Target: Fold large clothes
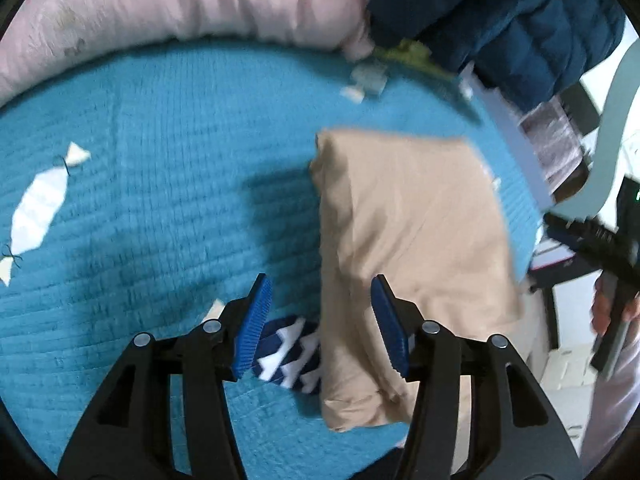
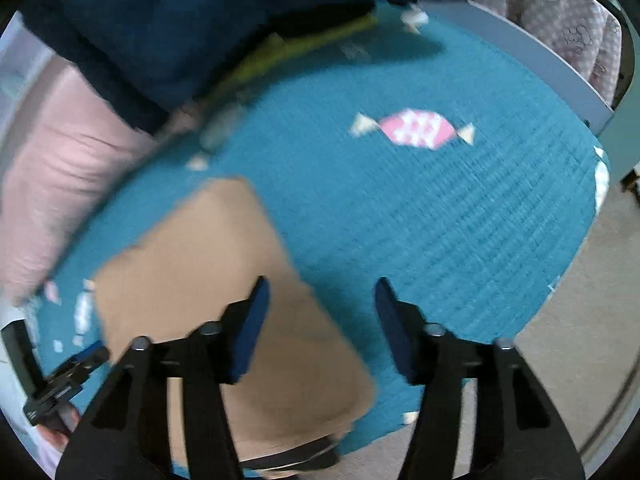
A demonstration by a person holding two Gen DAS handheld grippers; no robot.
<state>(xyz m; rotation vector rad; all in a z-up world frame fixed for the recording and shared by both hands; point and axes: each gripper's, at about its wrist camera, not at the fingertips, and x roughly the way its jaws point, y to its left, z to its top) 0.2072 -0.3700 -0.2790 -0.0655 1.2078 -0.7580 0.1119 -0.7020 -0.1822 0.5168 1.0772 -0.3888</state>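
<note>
A folded beige garment (image 1: 412, 256) lies on the teal quilt (image 1: 160, 200), near the quilt's right edge in the left wrist view. My left gripper (image 1: 320, 284) hovers open over the garment's left edge, with its right pad (image 1: 388, 320) above the cloth. A navy and white zigzag piece (image 1: 288, 356) sticks out from under the garment. In the right wrist view my right gripper (image 2: 320, 284) stands open over the beige garment's (image 2: 200, 280) right edge, and the bare teal quilt (image 2: 440, 220) shows between its fingers. Neither gripper holds anything.
A pink pillow (image 1: 180, 0) and a dark blue quilted jacket (image 1: 500, 12) lie at the far side. A pink candy patch (image 2: 416, 128) is sewn on the quilt. A pale bed rail (image 2: 540, 52) and beige floor (image 2: 580, 320) border it. A hand (image 1: 612, 308) shows at the right edge.
</note>
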